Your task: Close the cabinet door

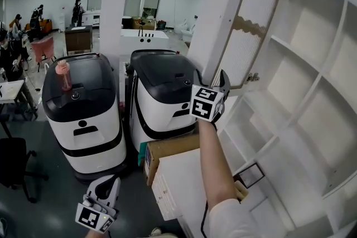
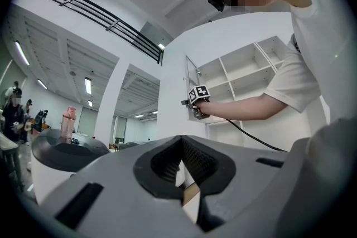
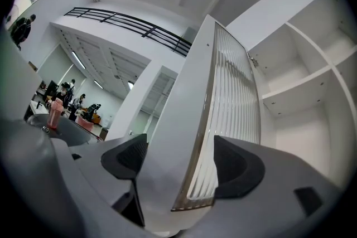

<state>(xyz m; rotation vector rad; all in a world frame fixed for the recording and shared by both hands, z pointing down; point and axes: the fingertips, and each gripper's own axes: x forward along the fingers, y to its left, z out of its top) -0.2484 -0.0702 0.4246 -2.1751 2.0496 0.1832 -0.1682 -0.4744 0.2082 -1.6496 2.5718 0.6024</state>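
Note:
The white cabinet door (image 1: 240,19), with a ribbed glass panel, stands swung out from the open shelf cabinet (image 1: 304,92). My right gripper (image 1: 218,82) is raised and shut on the door's lower free edge. In the right gripper view the door edge (image 3: 187,136) fills the gap between my right gripper's (image 3: 175,156) two dark pads. My left gripper (image 1: 106,191) hangs low at the bottom left, away from the cabinet, its jaws together on nothing. The left gripper view looks over my left gripper (image 2: 181,167) up at the door (image 2: 191,83) and my right gripper (image 2: 196,104).
Two white-and-black machines (image 1: 83,120) (image 1: 162,92) stand left of the cabinet, one with a pink bottle (image 1: 63,75) on top. A cardboard box (image 1: 167,150) lies below the door. A white pillar (image 1: 117,3) rises behind. People and a black chair (image 1: 14,167) are far left.

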